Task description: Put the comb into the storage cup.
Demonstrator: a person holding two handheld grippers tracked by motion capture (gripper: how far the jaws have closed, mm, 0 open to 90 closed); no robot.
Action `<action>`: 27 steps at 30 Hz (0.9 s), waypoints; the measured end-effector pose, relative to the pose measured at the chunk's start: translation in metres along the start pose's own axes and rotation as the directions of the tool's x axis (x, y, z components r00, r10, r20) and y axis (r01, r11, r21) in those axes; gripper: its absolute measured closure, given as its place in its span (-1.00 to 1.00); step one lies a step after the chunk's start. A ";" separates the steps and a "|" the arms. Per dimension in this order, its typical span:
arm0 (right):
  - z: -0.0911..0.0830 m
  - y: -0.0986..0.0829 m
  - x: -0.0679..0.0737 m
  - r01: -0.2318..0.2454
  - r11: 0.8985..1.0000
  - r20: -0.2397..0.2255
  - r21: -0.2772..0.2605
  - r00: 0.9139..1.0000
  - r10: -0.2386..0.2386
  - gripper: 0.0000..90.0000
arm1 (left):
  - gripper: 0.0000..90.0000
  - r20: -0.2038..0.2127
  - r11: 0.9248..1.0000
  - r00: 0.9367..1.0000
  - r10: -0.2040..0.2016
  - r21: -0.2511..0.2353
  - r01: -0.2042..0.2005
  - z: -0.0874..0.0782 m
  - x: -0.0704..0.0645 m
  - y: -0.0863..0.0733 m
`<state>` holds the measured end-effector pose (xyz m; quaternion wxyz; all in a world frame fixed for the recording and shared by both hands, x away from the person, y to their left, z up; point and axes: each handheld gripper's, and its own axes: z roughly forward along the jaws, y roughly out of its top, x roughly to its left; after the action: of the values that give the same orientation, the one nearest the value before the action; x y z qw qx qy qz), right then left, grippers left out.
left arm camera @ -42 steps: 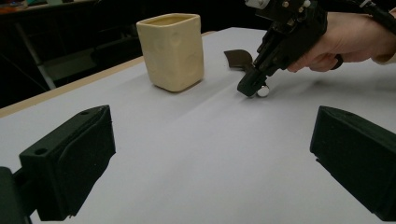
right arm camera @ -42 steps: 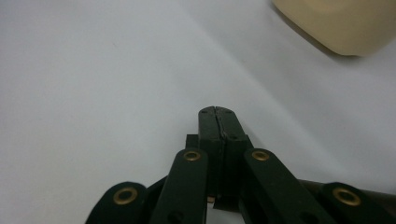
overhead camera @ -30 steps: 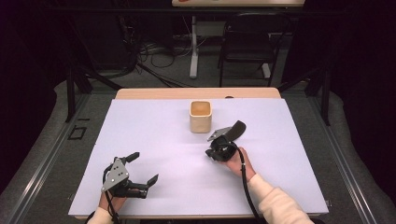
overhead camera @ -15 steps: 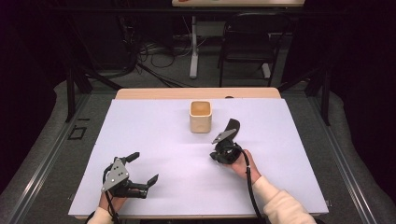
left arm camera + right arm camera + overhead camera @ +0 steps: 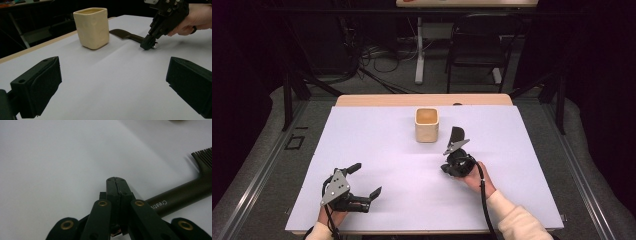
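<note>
The right tongs (image 5: 455, 161) are sitting pressed together at the tips, down on the white tabletop (image 5: 377, 145), touching the handle end of a dark comb (image 5: 186, 191); whether they are actually clamping it is impossible to tell. The comb is lying flat, just right of the cream cup (image 5: 427, 124), its teeth pointing away from the person. The left tongs (image 5: 362, 180) are hovering wide open and holding nothing near the front left edge, well apart from the comb

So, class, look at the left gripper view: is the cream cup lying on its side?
No, the cream cup stands upright on the white table, its open mouth facing up.
</note>
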<state>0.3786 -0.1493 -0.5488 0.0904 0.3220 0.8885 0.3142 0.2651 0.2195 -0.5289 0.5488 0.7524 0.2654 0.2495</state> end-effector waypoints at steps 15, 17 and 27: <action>-0.009 -0.008 -0.006 -0.033 0.999 0.008 0.002 0.999 0.033 1.00 | -1.00 0.002 1.000 1.000 0.000 0.000 0.000 0.000 0.000 0.000; -0.009 -0.008 -0.007 -0.029 1.000 0.011 0.003 1.000 0.028 1.00 | -1.00 0.002 1.000 1.000 0.000 -0.001 0.000 0.000 0.000 0.000; -0.010 -0.010 -0.008 -0.041 0.999 0.022 0.012 0.999 0.041 1.00 | -1.00 0.003 1.000 1.000 0.000 -0.001 0.000 0.000 0.000 0.000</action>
<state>0.3766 -0.1653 -0.5470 0.0914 0.3439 0.8827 0.3069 0.2648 0.2195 -0.5287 0.5496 0.7524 0.2645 0.2486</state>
